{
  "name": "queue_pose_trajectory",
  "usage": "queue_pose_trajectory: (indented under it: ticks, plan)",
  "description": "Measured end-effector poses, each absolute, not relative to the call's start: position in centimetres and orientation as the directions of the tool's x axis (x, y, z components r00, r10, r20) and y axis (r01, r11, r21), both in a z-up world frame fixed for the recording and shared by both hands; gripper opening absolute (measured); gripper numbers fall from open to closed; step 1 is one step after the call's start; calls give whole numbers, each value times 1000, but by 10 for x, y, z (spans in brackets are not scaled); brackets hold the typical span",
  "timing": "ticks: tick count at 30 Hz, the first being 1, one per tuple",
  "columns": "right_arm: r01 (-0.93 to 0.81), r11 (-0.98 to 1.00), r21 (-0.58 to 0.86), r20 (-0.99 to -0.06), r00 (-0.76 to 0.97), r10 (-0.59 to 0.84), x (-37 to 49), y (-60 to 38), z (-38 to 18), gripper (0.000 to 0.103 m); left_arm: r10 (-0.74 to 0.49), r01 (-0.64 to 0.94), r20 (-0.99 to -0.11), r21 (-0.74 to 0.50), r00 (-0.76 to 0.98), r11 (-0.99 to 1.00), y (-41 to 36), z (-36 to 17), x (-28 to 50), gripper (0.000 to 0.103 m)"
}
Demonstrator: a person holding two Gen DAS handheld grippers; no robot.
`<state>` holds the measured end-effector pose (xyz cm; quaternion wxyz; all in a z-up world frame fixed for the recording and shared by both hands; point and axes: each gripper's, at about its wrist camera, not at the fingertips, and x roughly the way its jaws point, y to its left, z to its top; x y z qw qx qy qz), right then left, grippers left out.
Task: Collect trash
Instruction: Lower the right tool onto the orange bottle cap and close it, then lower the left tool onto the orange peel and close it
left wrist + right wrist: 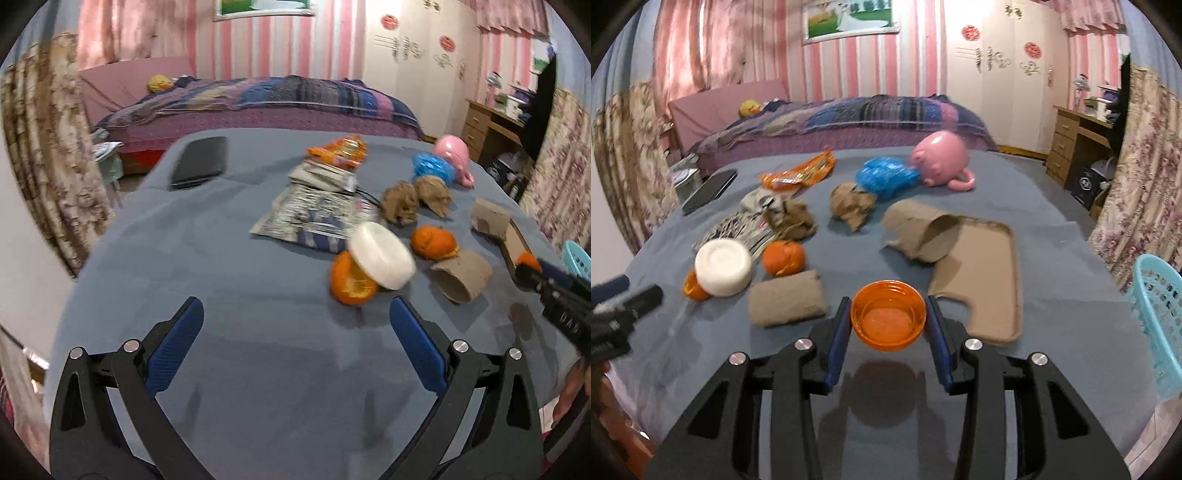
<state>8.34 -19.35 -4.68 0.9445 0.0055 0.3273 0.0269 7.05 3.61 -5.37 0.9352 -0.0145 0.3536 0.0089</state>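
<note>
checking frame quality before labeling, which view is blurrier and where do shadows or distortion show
Left wrist view: motion blur smears the white bowl and the snack wrappers; fisheye bends the room's edges. Right wrist view: sharper, the orange cup in the right gripper is crisp and casts a dark shadow toward the camera on the blue sheet.

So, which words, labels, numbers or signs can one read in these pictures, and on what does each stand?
No text can be read.
Print on the silver snack wrapper: too blurred.
Print on the orange wrapper: too blurred.
Signs on the red round stickers on the wardrobe: too small.
Round logo on the dark box beside the desk: too small.
</note>
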Motion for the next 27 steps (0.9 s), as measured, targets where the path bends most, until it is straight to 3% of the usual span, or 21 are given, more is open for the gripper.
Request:
queue_pose_trajectory:
  ticks: [3, 9, 12, 14, 15, 20, 27]
  plan:
    - [-24, 998, 62, -608, 792, 57, 83, -203, -41, 40, 9, -4, -684, 9, 730, 1000, 22, -65, 83, 97]
    - [-19, 998, 64, -598, 800, 53, 82, -206, -39, 40, -39, -2, -724, -56, 689, 998, 22, -80, 104, 75]
    - [-25, 997, 70, -598, 799, 62, 83, -203, -39, 40, -66, -11, -721, -102, 690, 995, 29, -80, 107, 59]
    - [-28, 997, 69, -598, 799, 64, 82, -203, -39, 40, -82, 5, -713, -110, 697, 994, 28, -78, 106, 30]
    - [-28, 998, 63, -597, 800, 60, 82, -202, -39, 40, -88, 18, -713, -105, 695, 994, 26, -77, 106, 23]
    - [-23, 998, 57, -593, 804, 52, 79, -205, -37, 40, -30, 16, -695, -26, 719, 1000, 17, -70, 95, 21]
    - [-21, 997, 78, -595, 802, 63, 78, -208, -37, 40, -28, -6, -690, -46, 723, 999, 29, -65, 92, 20]
